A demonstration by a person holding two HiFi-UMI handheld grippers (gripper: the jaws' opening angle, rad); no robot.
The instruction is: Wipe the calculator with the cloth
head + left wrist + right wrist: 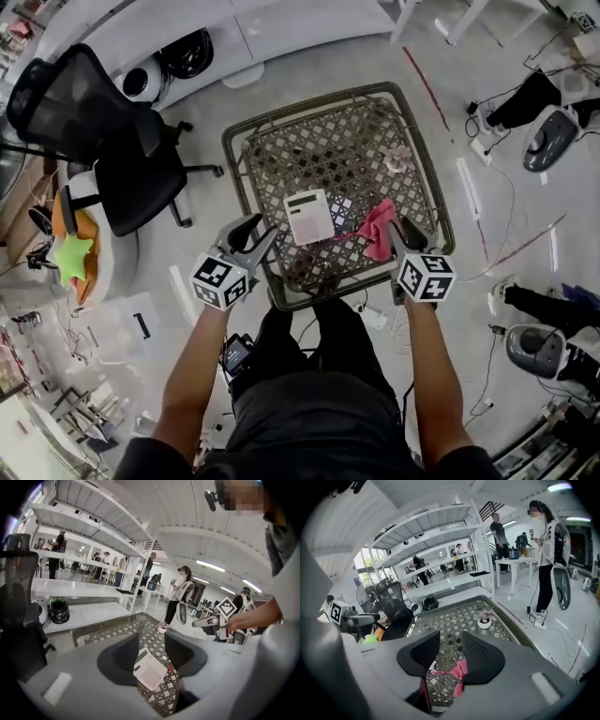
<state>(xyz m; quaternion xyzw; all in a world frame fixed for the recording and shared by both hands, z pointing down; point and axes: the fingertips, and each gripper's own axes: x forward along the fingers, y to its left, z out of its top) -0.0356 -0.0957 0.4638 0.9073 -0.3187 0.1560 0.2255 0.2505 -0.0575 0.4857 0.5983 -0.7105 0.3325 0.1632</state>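
Observation:
A white calculator (308,216) lies flat on the lattice table (246,178), near its front edge. In the left gripper view the calculator (151,671) shows below and between the jaws of my left gripper (151,642), which stands open and holds nothing. In the head view this left gripper (262,232) hovers just left of the calculator. The pink cloth (378,228) sits bunched to the calculator's right, at the tip of my right gripper (400,234). In the right gripper view the cloth (459,671) lies under the parted jaws of the right gripper (451,642).
A small white bowl with something pinkish (398,157) stands at the table's far right. A black office chair (103,131) and a green star toy (73,255) are to the left. Cables and machines lie on the floor at right. People stand in the background.

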